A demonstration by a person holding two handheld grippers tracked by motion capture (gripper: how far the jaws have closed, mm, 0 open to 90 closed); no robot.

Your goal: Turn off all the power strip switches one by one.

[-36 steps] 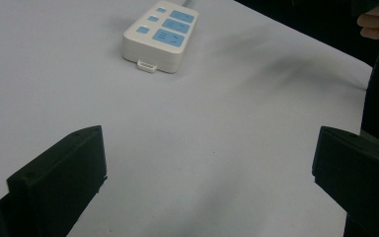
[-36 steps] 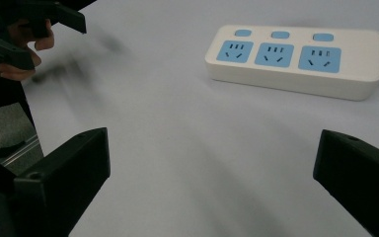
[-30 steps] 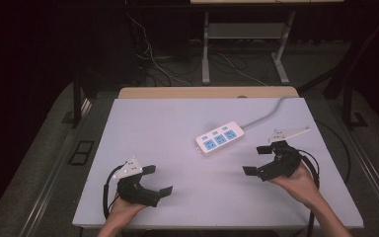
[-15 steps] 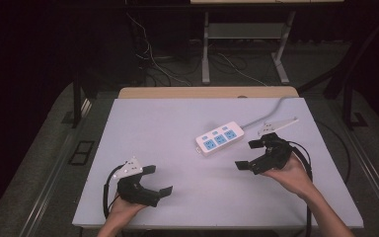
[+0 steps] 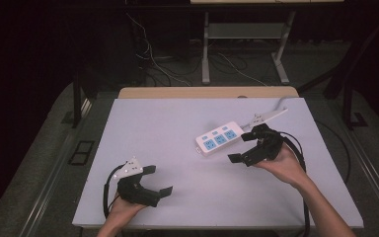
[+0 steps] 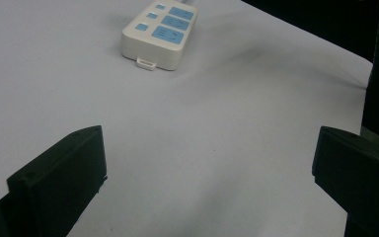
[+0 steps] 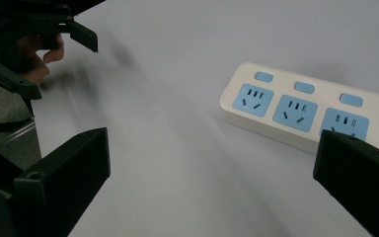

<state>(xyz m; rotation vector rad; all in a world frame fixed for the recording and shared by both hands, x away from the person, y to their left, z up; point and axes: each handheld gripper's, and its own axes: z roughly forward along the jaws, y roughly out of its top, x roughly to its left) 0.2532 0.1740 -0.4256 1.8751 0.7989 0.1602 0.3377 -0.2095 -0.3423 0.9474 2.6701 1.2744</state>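
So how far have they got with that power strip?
Barely started. The power strip lies flat on the table, untouched, with nothing plugged into its blue sockets. In hand: the right gripper hovers open right beside it. The left gripper, also open, waits near the front edge. Grasping or moving the strip is all yet to come.

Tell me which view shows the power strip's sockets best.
The right gripper view: the power strip lies close, its three blue sockets and three buttons sharp, one socket partly behind a jaw. The left gripper view shows it farther off, end-on. The high view shows it whole but small, beside the right gripper.
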